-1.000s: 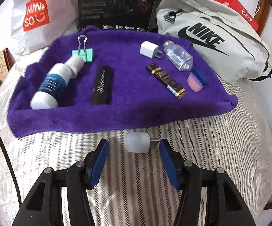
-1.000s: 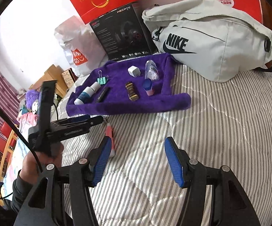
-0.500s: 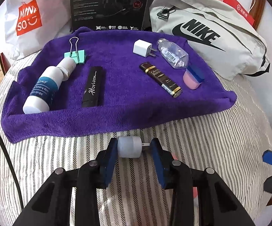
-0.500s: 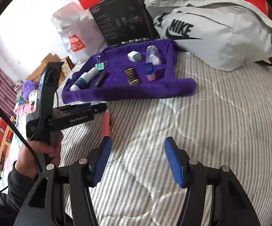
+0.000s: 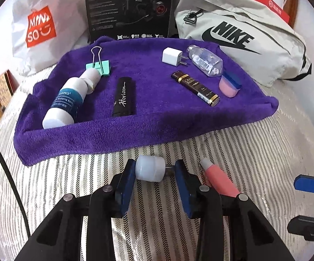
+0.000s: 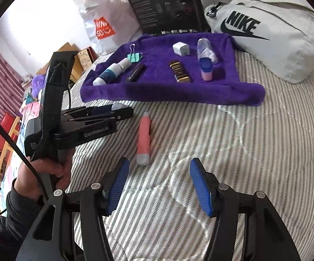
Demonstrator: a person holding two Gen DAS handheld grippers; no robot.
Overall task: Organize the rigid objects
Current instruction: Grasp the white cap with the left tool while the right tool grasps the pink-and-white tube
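Nearest in the left wrist view, left gripper (image 5: pixel 153 171) clamped on a white plug (image 5: pixel 150 168): 1 blue pad against its rounded body, the other against its metal prongs, plug held crosswise just above the striped bedspread (image 5: pixel 254 163), a little short of the purple towel (image 5: pixel 148 128). Just right of that, a pink tube (image 5: pixel 219 179) lying on the bedspread, its lower end hidden behind the gripper's right finger. In the right wrist view, right gripper (image 6: pixel 159 184) with jaws standing apart and nothing between them, over bare bedspread, the pink tube's clear cap just ahead of its left pad. At left there, a hand (image 6: pixel 46 171) in a dark sleeve gripping the left tool's handle. Farther on, the towel spread flat with 7 things on it, all apart except where noted: at left a white bottle (image 5: pixel 66 100) with a blue label, lying down, its cap touching a mint binder clip (image 5: pixel 97 66); mid-towel a black tube (image 5: pixel 124 97) marked Horizon; right of that a brown and gold box (image 5: pixel 195 88); a pink jar (image 5: pixel 229 84) with a blue lid near the right edge; behind these a white charger (image 5: pixel 171 56) beside a clear bottle (image 5: pixel 204 61) on its side. Farthest, against the wall, a Miniso bag (image 5: pixel 39 28), a black carton (image 5: pixel 128 6) and a grey Nike bag (image 5: pixel 244 41).
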